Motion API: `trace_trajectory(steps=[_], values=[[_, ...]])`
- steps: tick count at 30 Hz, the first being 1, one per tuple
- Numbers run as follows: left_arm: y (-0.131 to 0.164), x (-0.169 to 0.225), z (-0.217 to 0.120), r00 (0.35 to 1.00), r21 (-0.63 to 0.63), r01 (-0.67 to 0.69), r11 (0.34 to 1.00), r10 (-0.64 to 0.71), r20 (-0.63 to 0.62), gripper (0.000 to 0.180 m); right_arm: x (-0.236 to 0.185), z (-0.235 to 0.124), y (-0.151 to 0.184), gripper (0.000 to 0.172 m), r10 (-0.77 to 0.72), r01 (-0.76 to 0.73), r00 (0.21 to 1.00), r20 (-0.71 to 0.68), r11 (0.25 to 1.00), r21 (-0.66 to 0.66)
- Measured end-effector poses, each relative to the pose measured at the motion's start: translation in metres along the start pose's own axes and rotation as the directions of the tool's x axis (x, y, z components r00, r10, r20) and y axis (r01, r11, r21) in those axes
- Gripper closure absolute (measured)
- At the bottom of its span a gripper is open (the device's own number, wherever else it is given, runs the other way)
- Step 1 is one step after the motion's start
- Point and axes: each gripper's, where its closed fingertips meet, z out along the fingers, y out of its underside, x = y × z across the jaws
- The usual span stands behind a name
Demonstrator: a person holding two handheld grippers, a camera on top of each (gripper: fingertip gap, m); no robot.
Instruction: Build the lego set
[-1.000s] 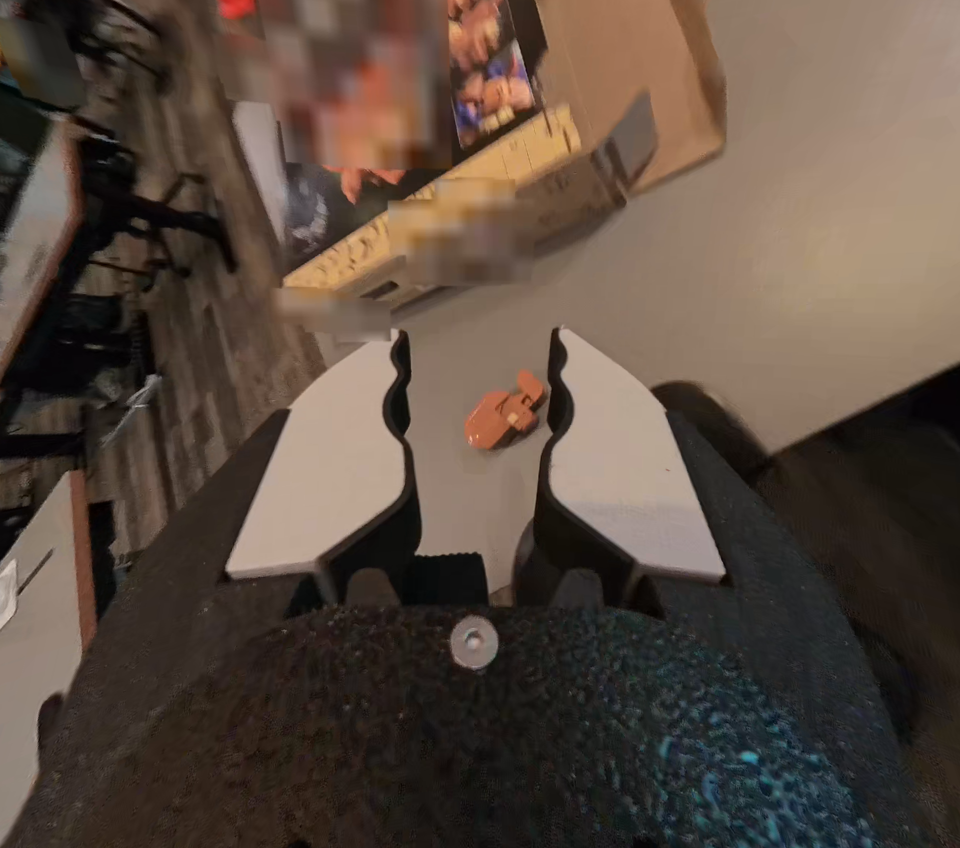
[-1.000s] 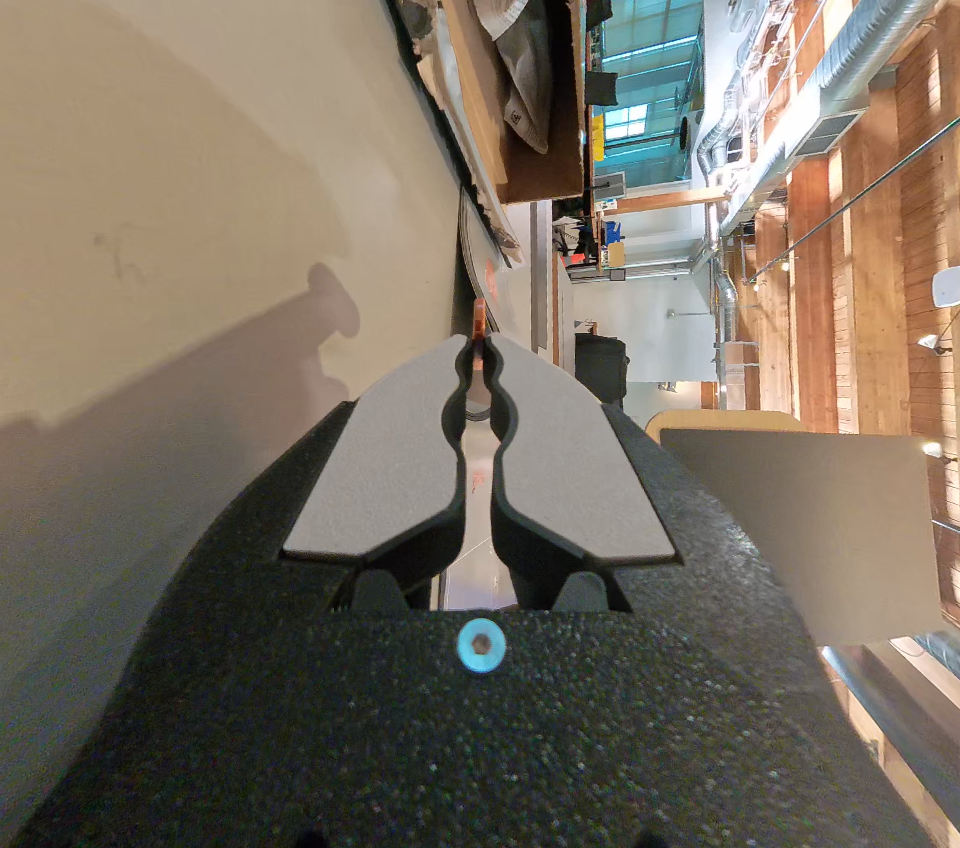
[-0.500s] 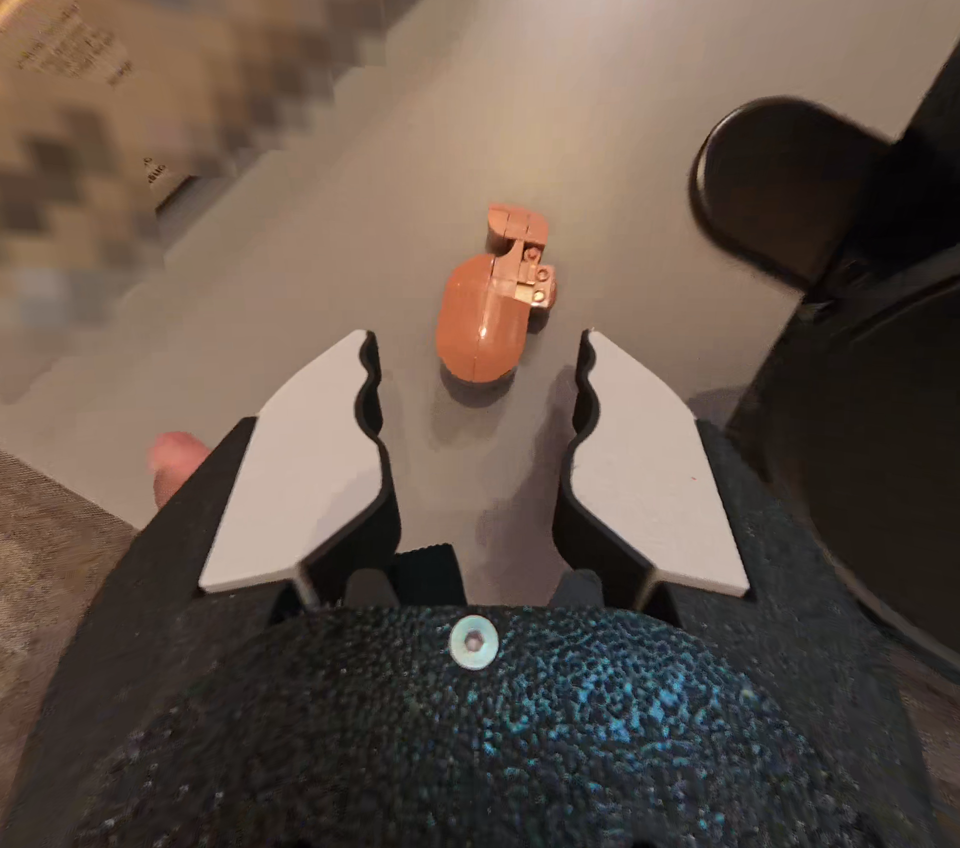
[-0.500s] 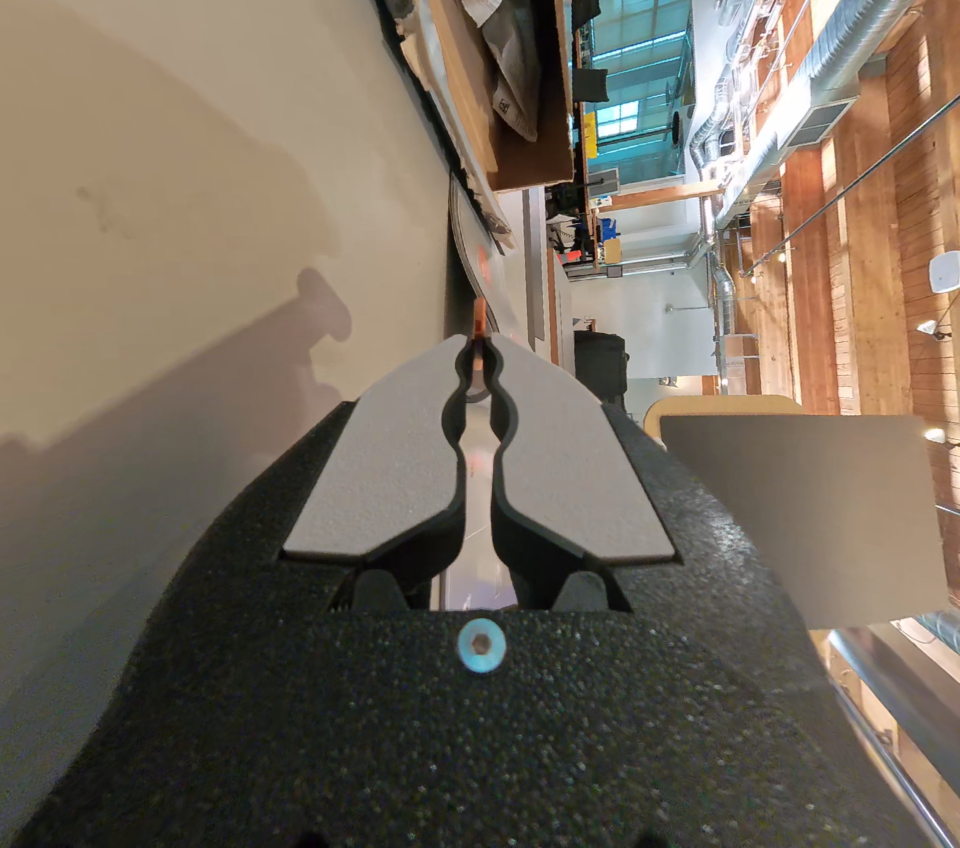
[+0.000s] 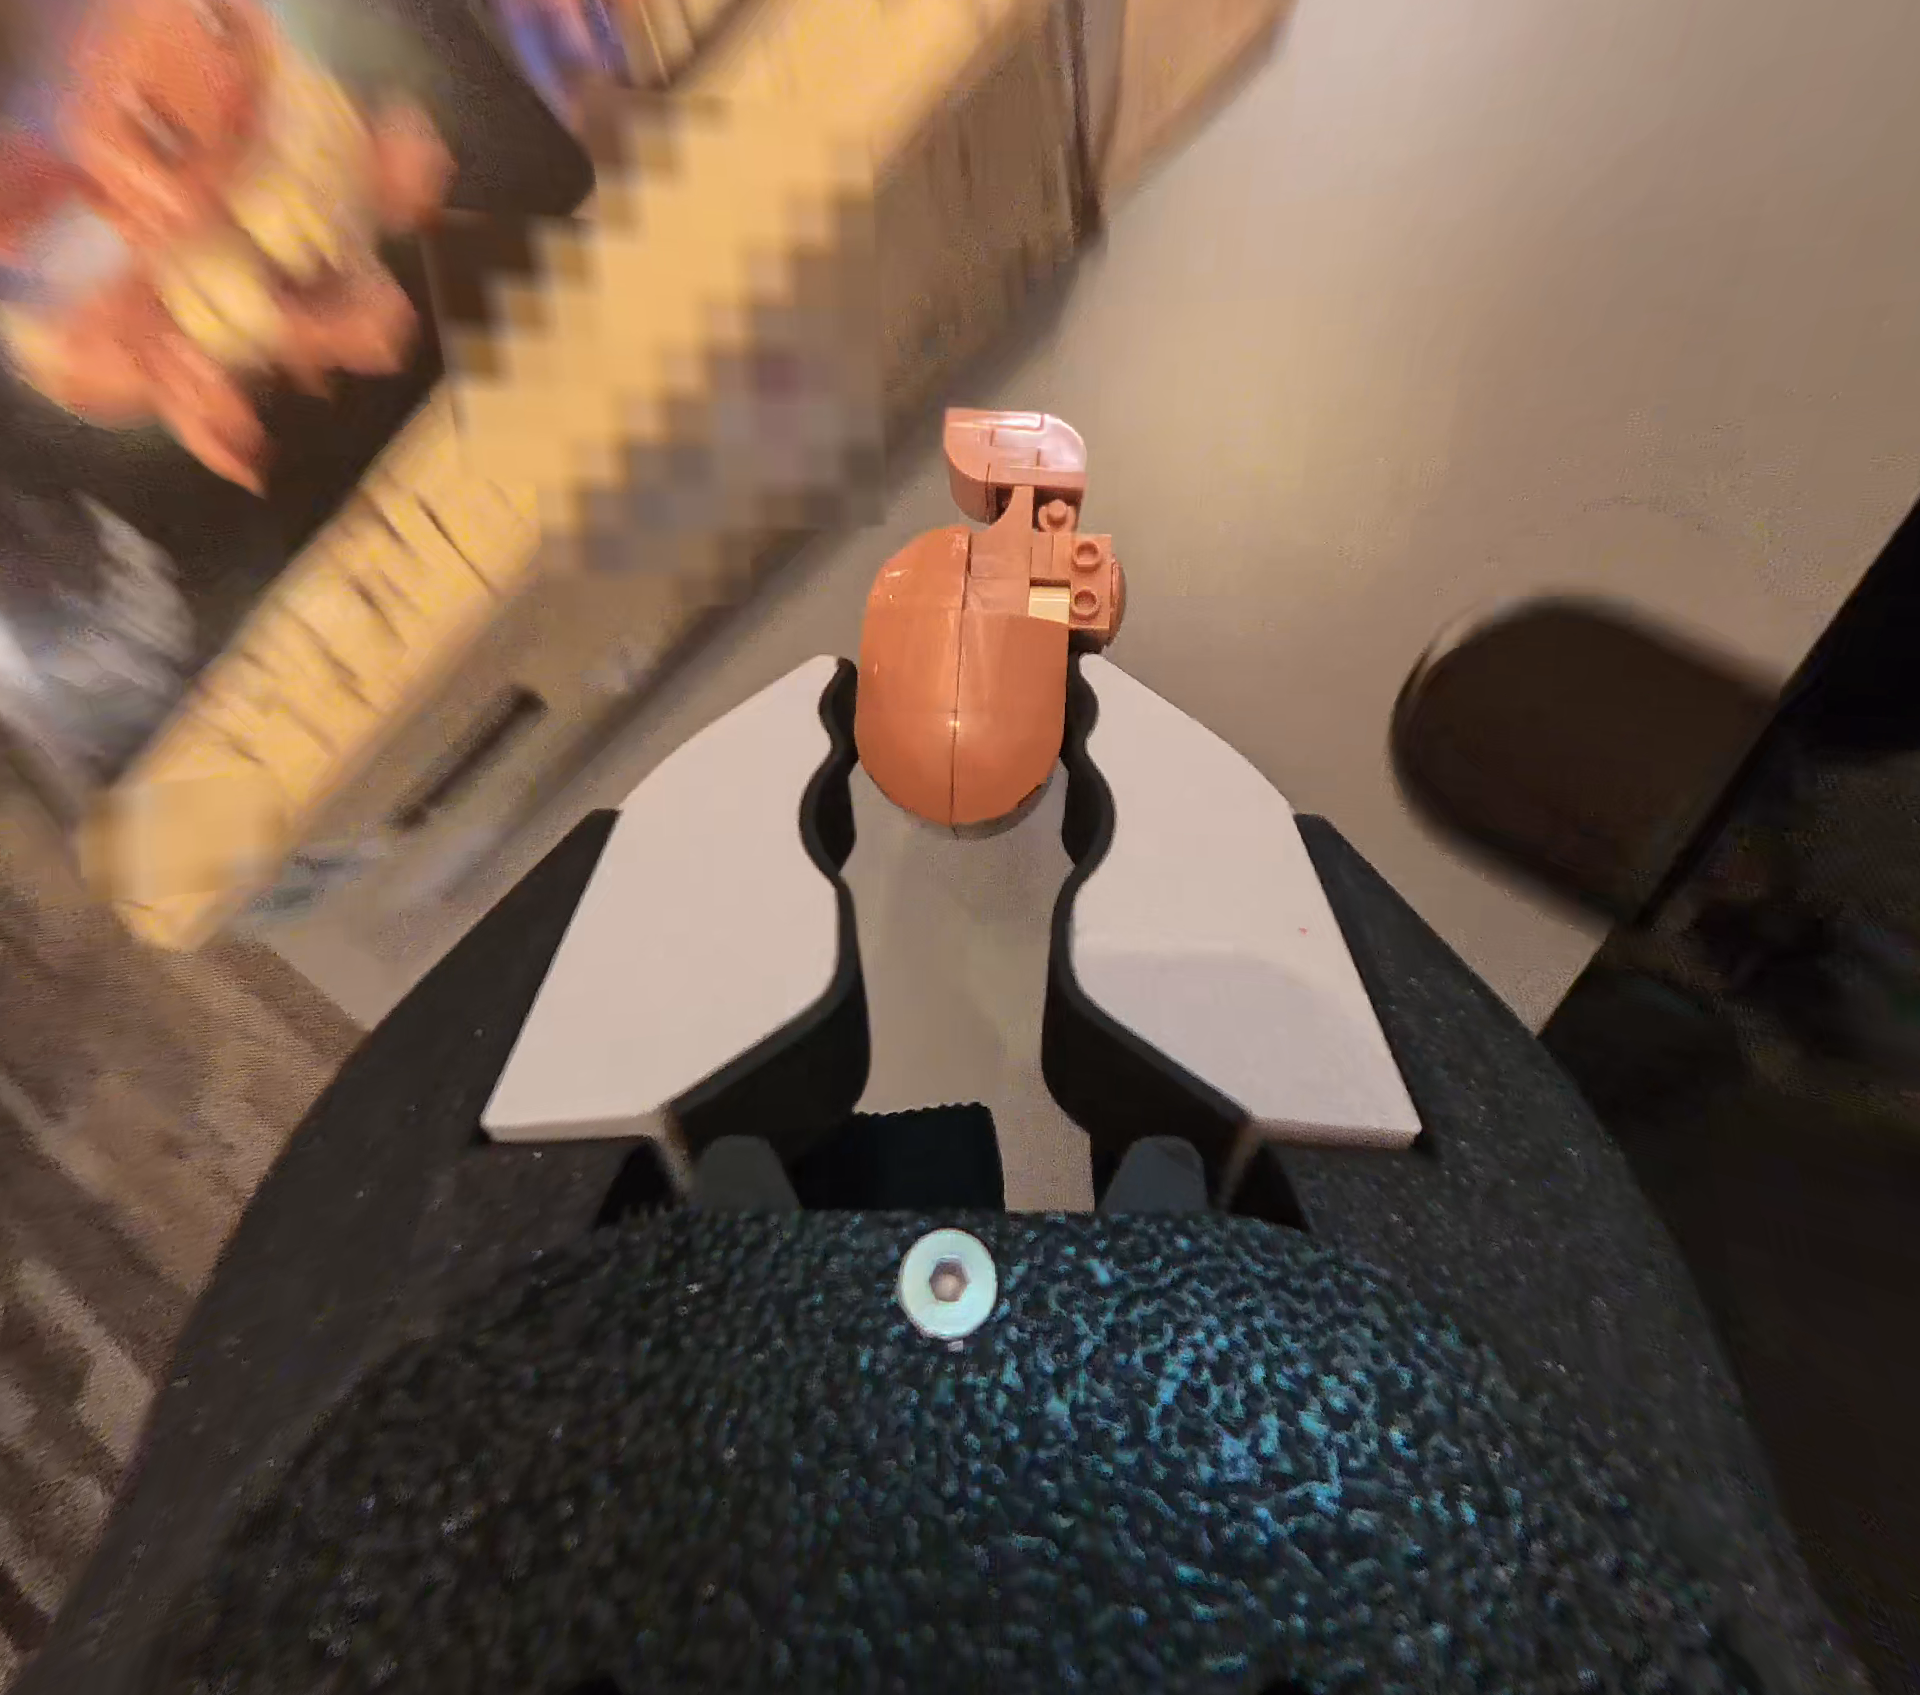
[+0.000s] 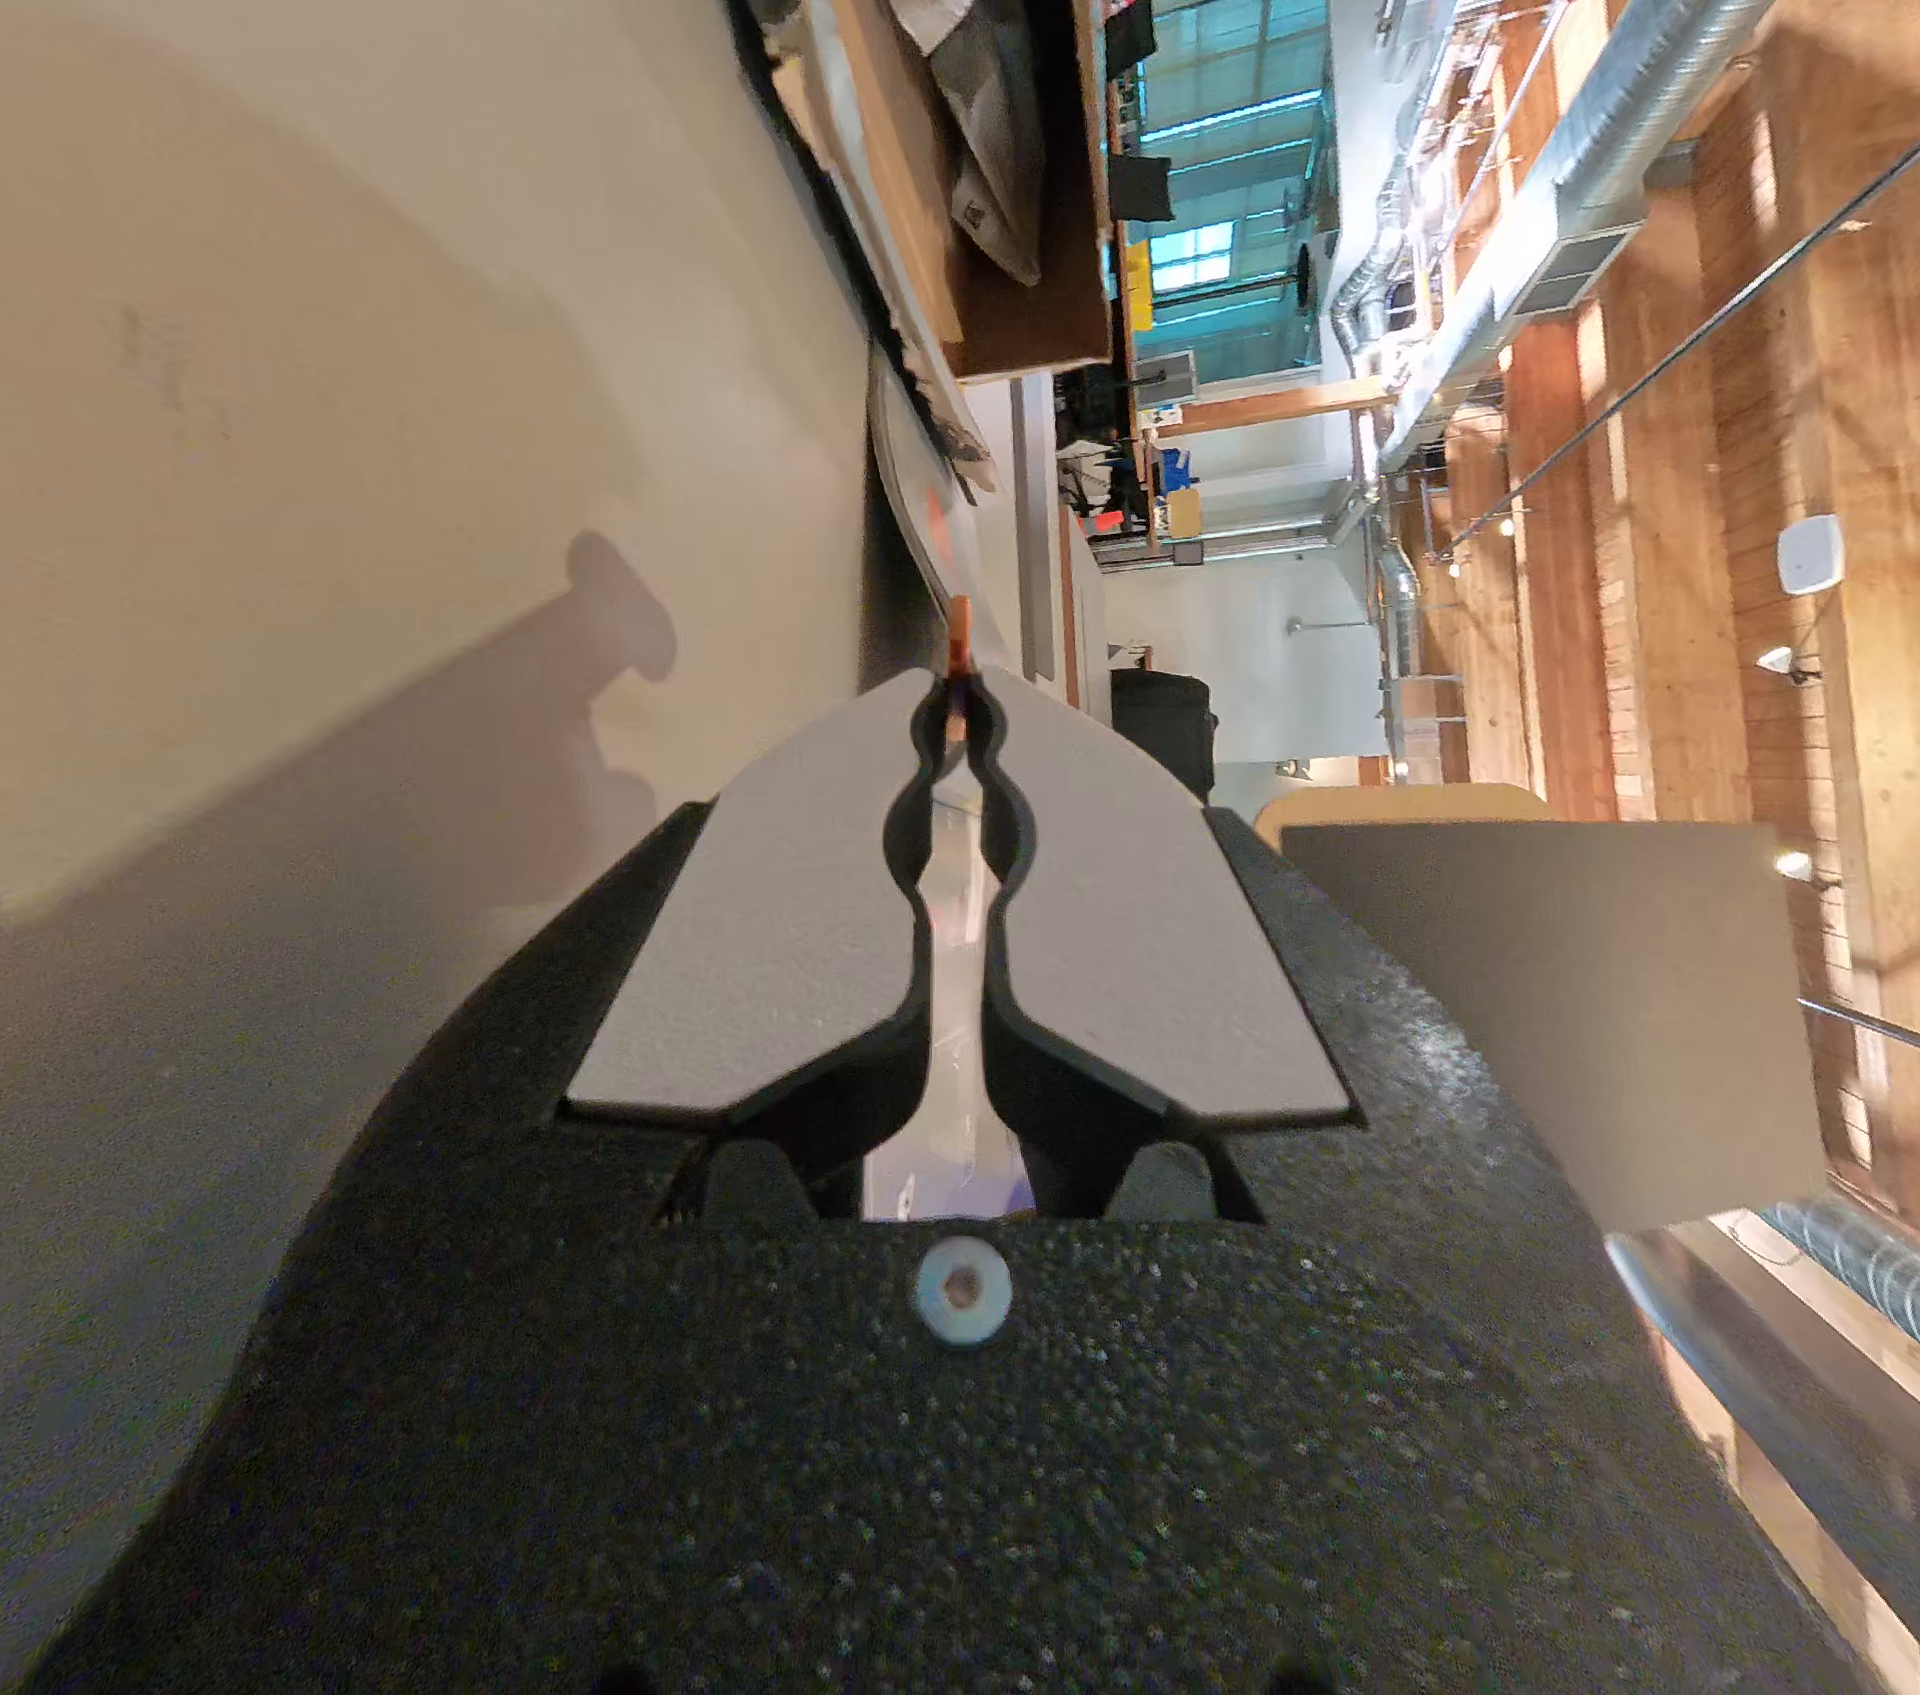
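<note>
Right now the left gripper (image 5: 961,715) is squeezed on a small brown toy made of plastic building bricks (image 5: 961,700). Its two grey fingers (image 5: 727,814) press on the smooth round brown part from both sides. The bumpy part of the toy, with little round studs and one pale tan brick, sticks out past the fingertips, and a flat brown flap sits at its far end. Under the toy is a plain pale grey table top (image 5: 1507,243). A cardboard box with bright orange and yellow pictures on it (image 5: 623,243) lies on the table to the left, and it looks very blurry. A dark round thing (image 5: 1579,731) is at the right side, near the table edge, and I cannot tell what it is.

The right gripper (image 6: 958,689) is turned on its side next to the same pale table top (image 6: 364,295). Its grey fingers (image 6: 810,866) are pinched together on a thin little orange-brown piece (image 6: 959,627), which pokes out just past the tips. The gripper's shadow falls on the table. Farther off are a brown cardboard box with crumpled grey paper inside (image 6: 987,87), big windows, silver pipes and a wooden ceiling.
</note>
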Motion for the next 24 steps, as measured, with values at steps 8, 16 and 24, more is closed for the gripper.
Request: trace_trajectory(steps=[8, 16, 24], values=[[-0.265, 0.093, 0.025, 0.998, 0.379, 0.064, 0.923, -0.061, -0.021, 0.144, 0.03, -0.022, 0.023, 0.169, 0.119, -0.115, 0.985, -0.126, 0.993, 0.034], [-0.341, 0.132, 0.233, 0.998, 0.317, 0.01, 0.949, 0.013, -0.069, 0.144, 0.04, -0.049, 0.09, 0.169, -0.029, -0.001, 0.97, -0.24, 0.993, -0.121], [-0.358, 0.141, 0.263, 0.987, 0.297, 0.077, 0.952, -0.031, -0.158, 0.144, 0.021, -0.034, 0.134, 0.169, -0.053, 0.018, 0.992, -0.113, 0.956, -0.294]])
